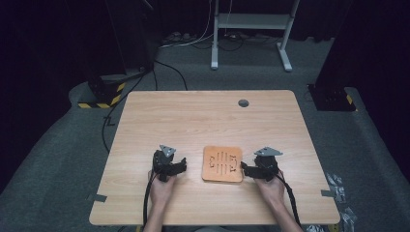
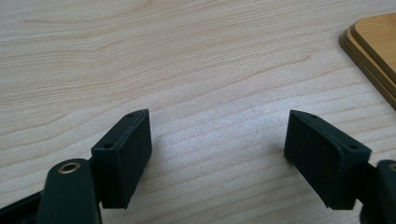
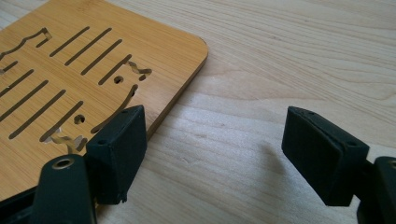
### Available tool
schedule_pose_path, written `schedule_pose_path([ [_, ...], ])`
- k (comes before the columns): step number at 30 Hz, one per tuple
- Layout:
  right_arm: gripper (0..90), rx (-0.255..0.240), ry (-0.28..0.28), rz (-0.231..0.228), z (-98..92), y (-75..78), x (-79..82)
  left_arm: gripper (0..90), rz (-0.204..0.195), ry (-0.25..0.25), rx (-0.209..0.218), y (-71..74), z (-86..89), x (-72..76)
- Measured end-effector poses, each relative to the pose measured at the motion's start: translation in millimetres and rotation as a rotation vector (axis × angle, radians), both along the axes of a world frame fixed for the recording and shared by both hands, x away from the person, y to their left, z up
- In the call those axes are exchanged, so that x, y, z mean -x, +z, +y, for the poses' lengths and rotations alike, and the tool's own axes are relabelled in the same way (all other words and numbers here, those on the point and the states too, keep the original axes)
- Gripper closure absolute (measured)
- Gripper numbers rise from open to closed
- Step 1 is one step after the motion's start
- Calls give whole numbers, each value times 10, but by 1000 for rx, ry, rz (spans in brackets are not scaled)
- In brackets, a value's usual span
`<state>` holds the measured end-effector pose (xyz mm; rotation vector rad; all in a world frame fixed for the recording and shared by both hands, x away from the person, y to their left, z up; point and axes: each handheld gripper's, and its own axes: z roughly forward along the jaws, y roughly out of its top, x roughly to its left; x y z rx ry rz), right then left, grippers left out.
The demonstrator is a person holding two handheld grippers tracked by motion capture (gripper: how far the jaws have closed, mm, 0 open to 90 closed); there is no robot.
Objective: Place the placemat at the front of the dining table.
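On the light wooden bench (image 1: 203, 116) lies a flat, square bamboo board with rounded corners and thin cut-out slots (image 1: 222, 164), at the near middle of the surface. In the high view the left claw (image 1: 181, 165) sits to the left of this board, near it but apart, and the person's left hand (image 1: 161, 189) holds it from the near side. The right claw (image 1: 244, 168) is at the right edge of the board, held by the right hand (image 1: 271, 187). In the left gripper view the left claw (image 2: 217, 151) is wide, with only bare bench wood between its two black jaws, and a corner of the board (image 2: 373, 46) is seen at the far right. In the right gripper view the right claw (image 3: 215, 154) is wide too and holds nothing; its one jaw is over the edge of the board (image 3: 84, 70), the other is over the bare bench (image 3: 303, 56), so the board's edge passes between them. I cannot tell if that jaw touches the board. A small round grey cap (image 1: 243, 103) is set in the bench at the far side, well apart from the board. A black cable (image 1: 291, 198) goes from the right claw toward the near edge.
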<state>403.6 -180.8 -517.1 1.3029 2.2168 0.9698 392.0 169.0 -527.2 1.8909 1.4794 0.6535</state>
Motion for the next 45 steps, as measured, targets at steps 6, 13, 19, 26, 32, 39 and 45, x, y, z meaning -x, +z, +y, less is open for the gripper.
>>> schedule_pose_path([
  [6, 225, -4, 6, 1, 29, 4, 2, 231, 0, 0, 0, 0, 0, 0],
  [13, 225, -13, 17, 4, 80, 4, 4, 233, -1, -10, 2, -1, -2, 3],
  [19, 226, -10, 29, 4, 127, 4, 7, 255, -21, -21, 57, 14, 41, 35],
  [26, 226, -21, 36, 1, 172, -8, 11, 291, -82, -107, 129, 41, 31, 91],
  [32, 227, -21, 48, 1, 211, -10, 17, 293, -99, -198, 146, 53, -14, 120],
  [39, 229, -28, 57, 8, 271, -11, 15, 292, -100, -272, 159, 53, -65, 134],
  [45, 226, -35, 57, 9, 276, -15, 6, 293, -92, -319, 156, 44, -93, 139],
])
